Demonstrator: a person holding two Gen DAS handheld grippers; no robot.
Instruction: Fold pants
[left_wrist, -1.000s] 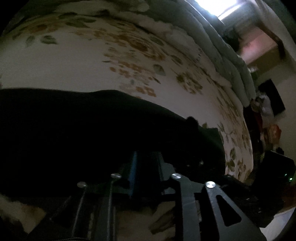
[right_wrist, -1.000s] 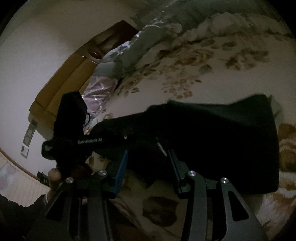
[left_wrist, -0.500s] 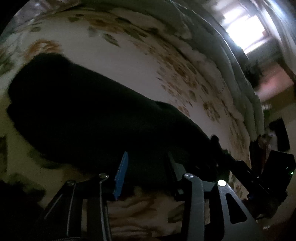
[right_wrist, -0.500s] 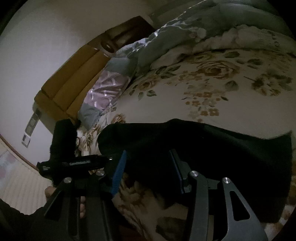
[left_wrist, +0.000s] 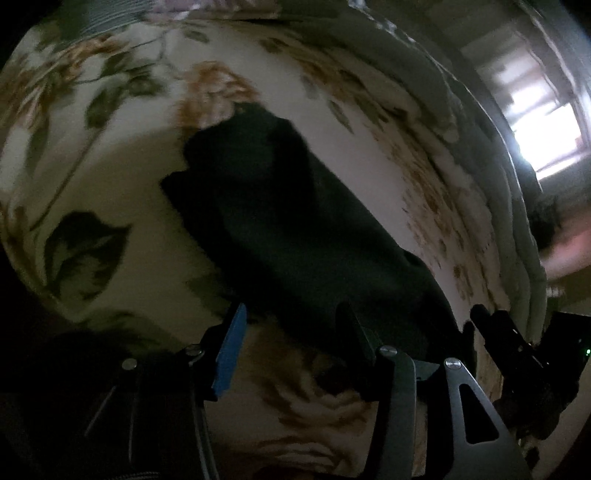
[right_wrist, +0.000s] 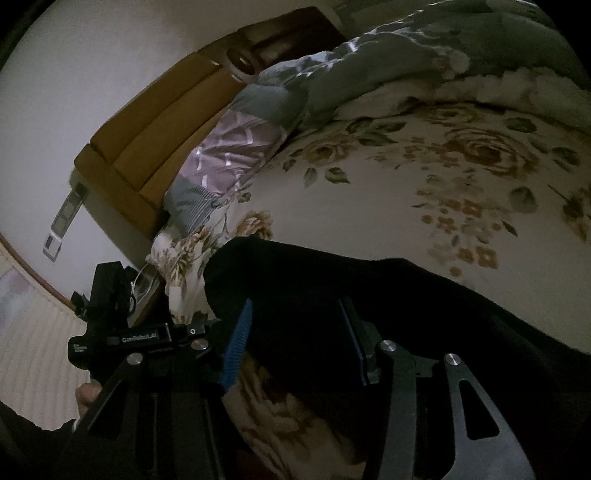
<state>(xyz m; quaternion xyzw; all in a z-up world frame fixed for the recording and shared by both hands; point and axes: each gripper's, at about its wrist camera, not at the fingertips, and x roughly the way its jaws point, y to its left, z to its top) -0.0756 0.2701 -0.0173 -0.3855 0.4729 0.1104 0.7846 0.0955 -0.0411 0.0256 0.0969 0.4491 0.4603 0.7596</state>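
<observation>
The black pants (left_wrist: 295, 229) lie folded in a long strip on the floral bedsheet (left_wrist: 110, 155); they also show in the right wrist view (right_wrist: 406, 314). My left gripper (left_wrist: 291, 332) is open at the strip's near edge, its fingers apart and holding nothing. My right gripper (right_wrist: 295, 332) is open at the other end, its jaws straddling the near edge of the cloth without pinching it. The left gripper's body (right_wrist: 122, 332) shows at the left of the right wrist view; the right gripper's body (left_wrist: 517, 350) shows at the lower right of the left wrist view.
A rolled grey-green quilt (left_wrist: 480, 129) lines the far side of the bed. A purple-and-grey pillow (right_wrist: 229, 155) leans on a brown padded headboard (right_wrist: 155, 122). A bright window (left_wrist: 539, 133) is beyond the bed. The bed edge is near the left gripper.
The left gripper has opened, let go of the pants and drawn back, so the whole strip now shows. The right gripper has stayed open and drawn back a little.
</observation>
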